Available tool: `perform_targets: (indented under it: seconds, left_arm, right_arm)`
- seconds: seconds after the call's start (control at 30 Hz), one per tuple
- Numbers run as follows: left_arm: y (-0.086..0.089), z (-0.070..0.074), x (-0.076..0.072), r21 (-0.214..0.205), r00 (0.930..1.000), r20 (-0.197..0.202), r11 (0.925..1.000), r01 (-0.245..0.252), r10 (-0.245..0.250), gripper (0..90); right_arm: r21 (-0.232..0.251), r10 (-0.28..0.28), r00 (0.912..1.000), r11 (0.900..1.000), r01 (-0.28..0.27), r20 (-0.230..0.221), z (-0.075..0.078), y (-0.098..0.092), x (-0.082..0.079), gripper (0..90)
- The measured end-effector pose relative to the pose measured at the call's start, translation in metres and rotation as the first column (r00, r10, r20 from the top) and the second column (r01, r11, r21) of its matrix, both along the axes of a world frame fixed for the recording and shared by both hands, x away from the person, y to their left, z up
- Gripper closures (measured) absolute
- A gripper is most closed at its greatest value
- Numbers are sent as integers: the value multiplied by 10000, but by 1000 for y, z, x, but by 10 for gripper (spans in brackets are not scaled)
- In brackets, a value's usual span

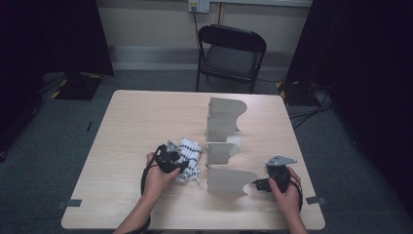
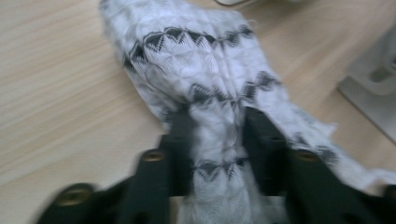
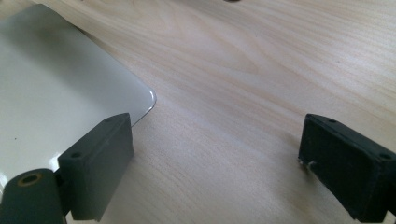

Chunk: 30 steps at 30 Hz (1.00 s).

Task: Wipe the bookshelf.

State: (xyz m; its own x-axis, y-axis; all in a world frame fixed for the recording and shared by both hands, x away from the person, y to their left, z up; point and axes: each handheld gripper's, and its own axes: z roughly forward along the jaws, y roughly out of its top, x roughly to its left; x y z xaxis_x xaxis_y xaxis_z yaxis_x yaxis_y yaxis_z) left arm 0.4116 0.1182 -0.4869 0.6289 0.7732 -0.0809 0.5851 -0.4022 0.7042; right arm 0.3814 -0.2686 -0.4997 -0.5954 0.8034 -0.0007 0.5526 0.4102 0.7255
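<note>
A white cloth with black zigzag bands (image 1: 191, 151) lies crumpled on the wooden table (image 1: 139, 119), just left of a grey metal divider rack (image 1: 223, 146). My left gripper (image 1: 181, 168) is down on the cloth's near end. In the left gripper view the cloth (image 2: 205, 60) is bunched between the two black jaws, and the left gripper (image 2: 215, 126) is shut on it. My right gripper (image 1: 254, 185) rests low at the rack's near right corner. In the right gripper view the right gripper (image 3: 215, 140) stands open over bare wood, its left jaw beside the rack's pale plate (image 3: 56, 93).
The rack holds several upright curved plates in a row that runs from the table's middle towards the front. A black folding chair (image 1: 231, 53) stands behind the far edge. Dark curtains hang at both sides, and cables lie on the floor at the right.
</note>
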Motion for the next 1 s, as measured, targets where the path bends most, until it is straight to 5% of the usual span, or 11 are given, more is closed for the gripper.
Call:
perform_targets:
  seconds: [0.1,0.2,0.5,0.6,0.73,1.0]
  left_arm:
    - [-6,4,-2,365,10000,27,9993,-34,33,788]
    - [-4,10,-1,45,9999,-89,10000,-58,58,807]
    - [-6,104,8,-1709,9919,1220,9852,-149,362,809]
    - [-16,121,10,-1768,9902,1383,9842,32,216,808]
    - [-28,112,13,-1724,9941,1079,9849,141,46,807]
    - [-42,67,16,-1119,9975,546,9924,505,-446,808]
  right_arm:
    - [-3,1,10000,10000,-1,6,0,0,0,91]
    - [-4,2,10000,10000,-2,10,0,0,0,91]
    - [-5,4,10000,10000,-4,7,0,0,0,91]
    - [-3,4,10000,10000,-4,4,0,0,0,91]
    - [-5,3,10000,10000,-3,6,0,0,0,91]
    - [0,5,10000,10000,-5,-1,0,0,0,91]
